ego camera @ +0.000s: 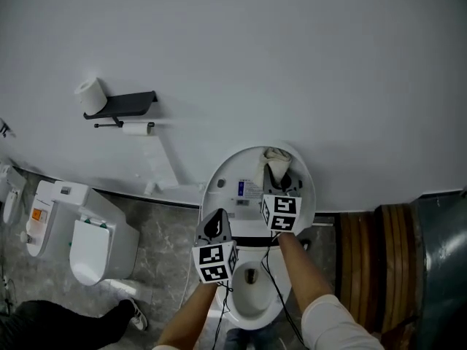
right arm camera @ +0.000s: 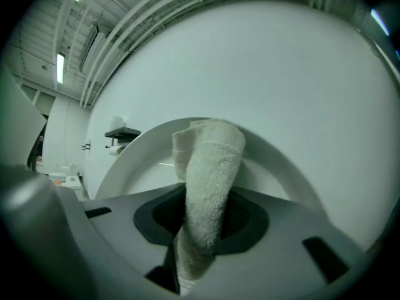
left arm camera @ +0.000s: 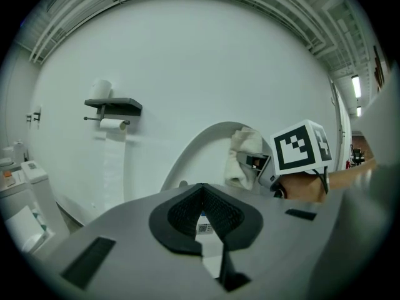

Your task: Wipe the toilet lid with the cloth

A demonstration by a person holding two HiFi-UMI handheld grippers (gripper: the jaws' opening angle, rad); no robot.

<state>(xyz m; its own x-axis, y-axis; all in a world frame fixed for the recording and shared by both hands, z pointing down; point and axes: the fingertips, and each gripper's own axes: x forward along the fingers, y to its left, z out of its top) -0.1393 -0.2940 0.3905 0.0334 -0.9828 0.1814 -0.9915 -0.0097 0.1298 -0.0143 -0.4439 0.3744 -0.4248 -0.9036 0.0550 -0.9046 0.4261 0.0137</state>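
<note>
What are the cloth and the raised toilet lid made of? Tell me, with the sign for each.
The cloth looks like cotton terry towelling, off-white and matte; its nubbly looped pile shows up close. The toilet lid is probably hard plastic, white, smooth and glossy: a light streak reflects off it. Ceramic cannot be ruled out.

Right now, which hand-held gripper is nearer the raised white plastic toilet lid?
Right. The right hand-held gripper holds the off-white terry cloth at the upper part of the white toilet lid; the left hand-held gripper, shut and empty, sits nearer the person, short of it.
</note>
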